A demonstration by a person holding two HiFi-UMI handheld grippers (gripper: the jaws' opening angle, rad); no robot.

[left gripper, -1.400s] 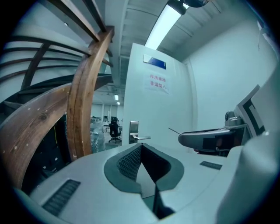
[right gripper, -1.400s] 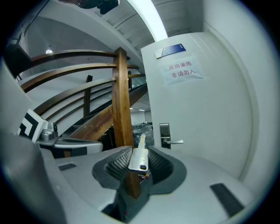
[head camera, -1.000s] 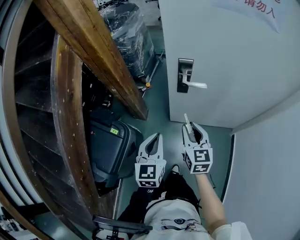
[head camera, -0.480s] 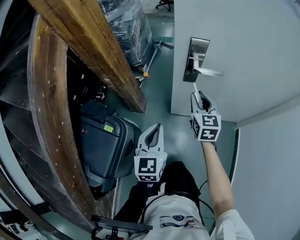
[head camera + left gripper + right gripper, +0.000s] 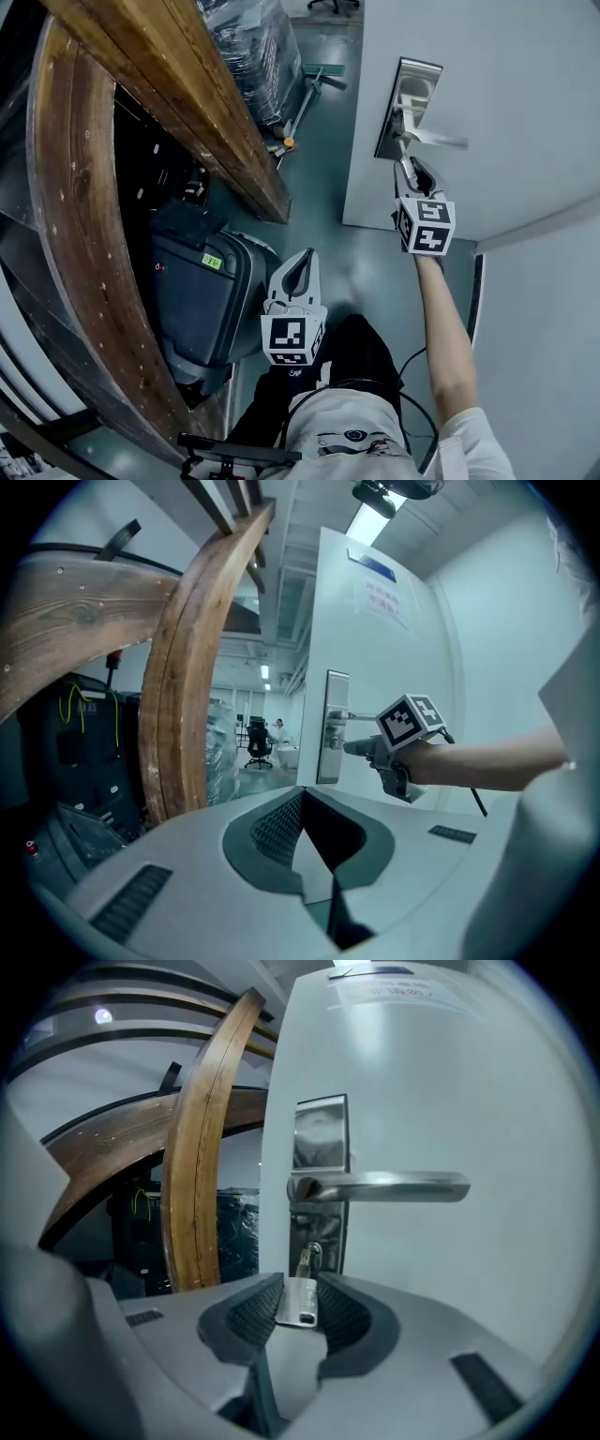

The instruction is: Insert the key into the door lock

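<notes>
The white door (image 5: 506, 75) carries a steel lock plate (image 5: 405, 105) with a lever handle (image 5: 439, 140). My right gripper (image 5: 409, 167) is raised to that plate, just below the handle. In the right gripper view it (image 5: 298, 1283) is shut on a small silver key (image 5: 298, 1303), and the key's blade tip sits at the keyhole (image 5: 309, 1256) under the handle (image 5: 394, 1186). Whether the blade has gone in is hard to tell. My left gripper (image 5: 300, 259) hangs low near my body, shut with nothing in it (image 5: 303, 797). From there the right gripper (image 5: 386, 752) shows against the lock plate (image 5: 333, 728).
A big curved wooden frame (image 5: 178, 94) fills the left side. A black case (image 5: 199, 292) stands on the floor beneath it, and a plastic-wrapped stack (image 5: 248, 47) lies further back. A light wall (image 5: 544, 356) closes the right side. The door stands ajar.
My right gripper has risen with the key from waist height up to the lock plate. The head view has moved closer to the door. The left gripper has stayed low.
</notes>
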